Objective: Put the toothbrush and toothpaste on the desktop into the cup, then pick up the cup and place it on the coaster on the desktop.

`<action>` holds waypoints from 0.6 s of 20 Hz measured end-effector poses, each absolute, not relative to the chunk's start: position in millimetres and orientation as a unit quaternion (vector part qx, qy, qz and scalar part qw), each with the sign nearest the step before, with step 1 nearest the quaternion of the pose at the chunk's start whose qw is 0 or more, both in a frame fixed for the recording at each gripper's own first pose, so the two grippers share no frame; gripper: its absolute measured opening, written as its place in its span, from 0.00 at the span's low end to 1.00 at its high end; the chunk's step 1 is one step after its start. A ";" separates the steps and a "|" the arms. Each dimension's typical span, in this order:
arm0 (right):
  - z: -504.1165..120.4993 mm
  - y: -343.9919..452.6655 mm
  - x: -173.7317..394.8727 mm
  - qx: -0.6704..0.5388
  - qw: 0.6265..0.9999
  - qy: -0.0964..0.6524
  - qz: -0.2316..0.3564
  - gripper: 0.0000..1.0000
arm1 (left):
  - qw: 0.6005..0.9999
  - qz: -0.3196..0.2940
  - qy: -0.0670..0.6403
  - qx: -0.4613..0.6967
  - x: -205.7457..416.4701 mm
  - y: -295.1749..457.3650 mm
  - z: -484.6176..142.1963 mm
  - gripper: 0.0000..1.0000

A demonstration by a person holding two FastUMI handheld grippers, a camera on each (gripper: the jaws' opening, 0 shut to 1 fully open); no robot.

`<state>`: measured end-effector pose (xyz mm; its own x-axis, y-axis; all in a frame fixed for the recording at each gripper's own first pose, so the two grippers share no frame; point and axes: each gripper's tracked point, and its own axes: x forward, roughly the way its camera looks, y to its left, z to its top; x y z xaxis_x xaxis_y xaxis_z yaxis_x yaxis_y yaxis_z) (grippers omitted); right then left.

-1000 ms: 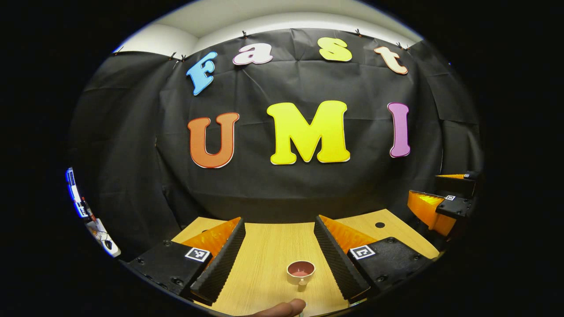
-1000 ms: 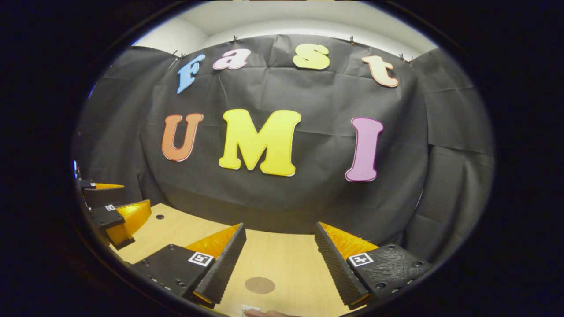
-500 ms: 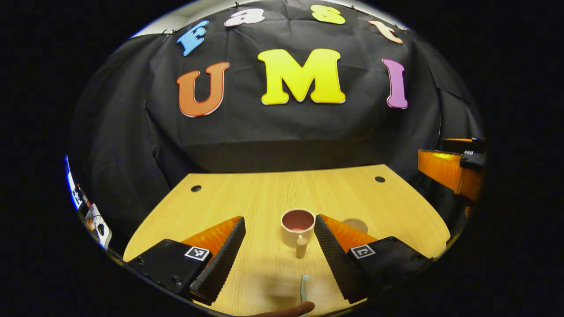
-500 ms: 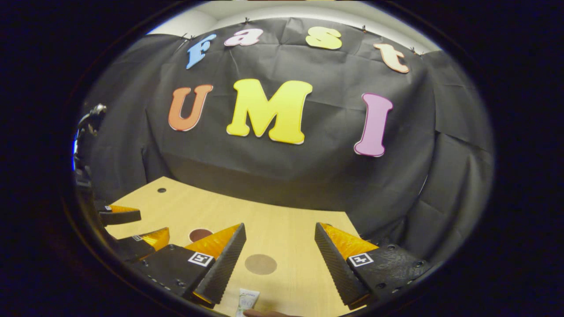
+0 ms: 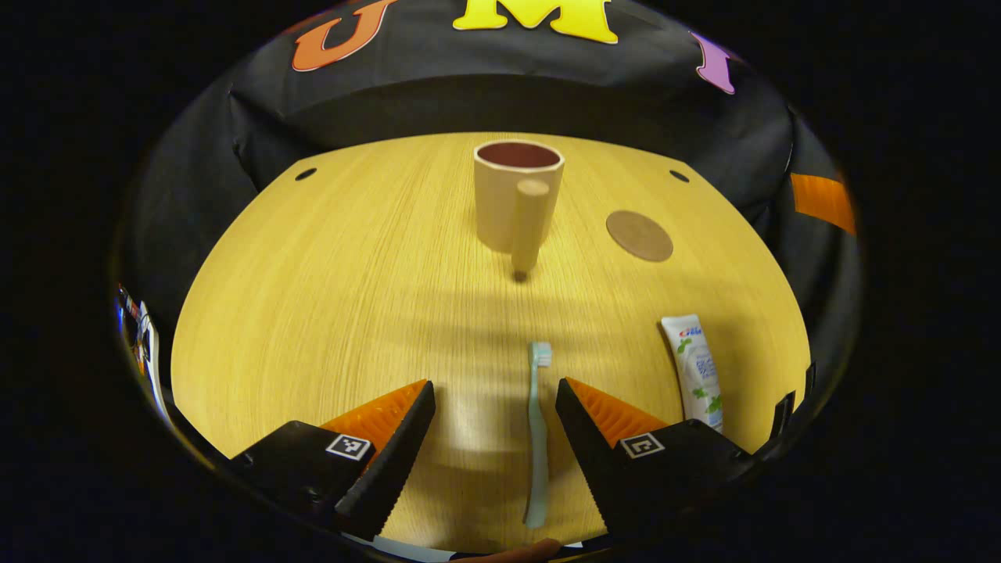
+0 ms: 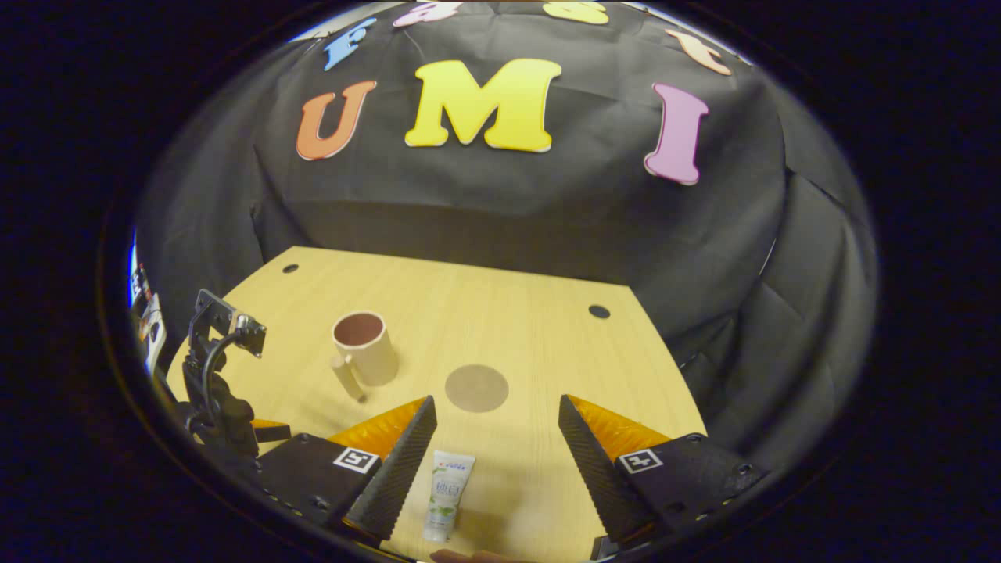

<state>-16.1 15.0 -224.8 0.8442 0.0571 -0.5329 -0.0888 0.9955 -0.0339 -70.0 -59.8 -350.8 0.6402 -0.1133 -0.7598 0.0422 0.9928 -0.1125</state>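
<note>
A pale toothbrush [image 5: 536, 430] lies lengthwise on the wooden desktop [image 5: 336, 266] between the fingers of my open left gripper [image 5: 494, 438], nearer the right finger. Beyond it stands a beige cup [image 5: 516, 191] with a stick handle, dark red inside. A round brown coaster [image 5: 640, 235] lies to the cup's right. A white toothpaste tube [image 5: 696, 371] lies at the right. In the right gripper view the toothpaste tube [image 6: 447, 494] rests beside the left finger of my open right gripper [image 6: 496, 461], with the coaster [image 6: 476, 388] ahead, the cup [image 6: 364, 348] left of it.
Two small dark holes [image 5: 306, 173] [image 5: 679, 176] mark the desktop's far corners. The black cloth wall rises just behind the table. In the right gripper view the other gripper's metal mount [image 6: 215, 360] sits at the left edge of the desktop [image 6: 500, 313].
Both cameras have tilted down towards the desktop. The left gripper pulled back from the cup, so the toothbrush now lies between its fingers. The toothpaste shows further between the right gripper's fingers.
</note>
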 end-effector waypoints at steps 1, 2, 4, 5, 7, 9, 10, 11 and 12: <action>-234.4 15.3 -19.5 -0.031 0.955 0.291 0.037 0.98 | 0.902 -0.047 0.427 -0.045 -73.8 -65.1 -352.1 0.99; -243.4 15.9 -23.7 -0.031 0.951 0.306 0.039 0.98 | 0.899 -0.048 0.433 -0.044 -76.9 -69.6 -352.6 0.99; -263.5 16.9 -30.5 -0.031 0.939 0.339 0.038 0.95 | 0.902 -0.055 0.428 -0.020 -73.8 -75.9 -345.0 0.97; -274.7 17.3 -35.5 -0.028 0.934 0.355 0.038 0.97 | 0.902 -0.058 0.427 -0.014 -71.7 -77.9 -339.5 0.91; -285.0 15.8 -41.7 -0.026 0.926 0.376 0.034 0.95 | 0.901 -0.061 0.430 -0.012 -66.7 -83.5 -329.6 0.78; -288.0 12.3 -43.0 -0.027 0.923 0.382 0.031 0.95 | 0.900 -0.064 0.430 -0.011 -61.4 -88.0 -318.3 0.63; -288.4 12.5 -41.6 -0.027 0.923 0.383 0.030 0.95 | 0.899 -0.065 0.433 -0.012 -59.5 -90.2 -312.3 0.57; -291.0 12.8 -41.5 -0.026 0.922 0.386 0.031 0.95 | 0.897 -0.067 0.436 -0.011 -56.9 -91.5 -305.6 0.48; -293.6 13.5 -42.7 -0.027 0.920 0.391 0.031 0.95 | 0.896 -0.063 0.439 -0.009 -53.5 -90.7 -298.7 0.45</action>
<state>-42.7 13.5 -293.6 0.6929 0.0356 -0.7201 -0.0779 0.9966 -0.0258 -53.5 -90.7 -298.7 0.6064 -0.1218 -0.7858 0.1055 0.9918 -0.0724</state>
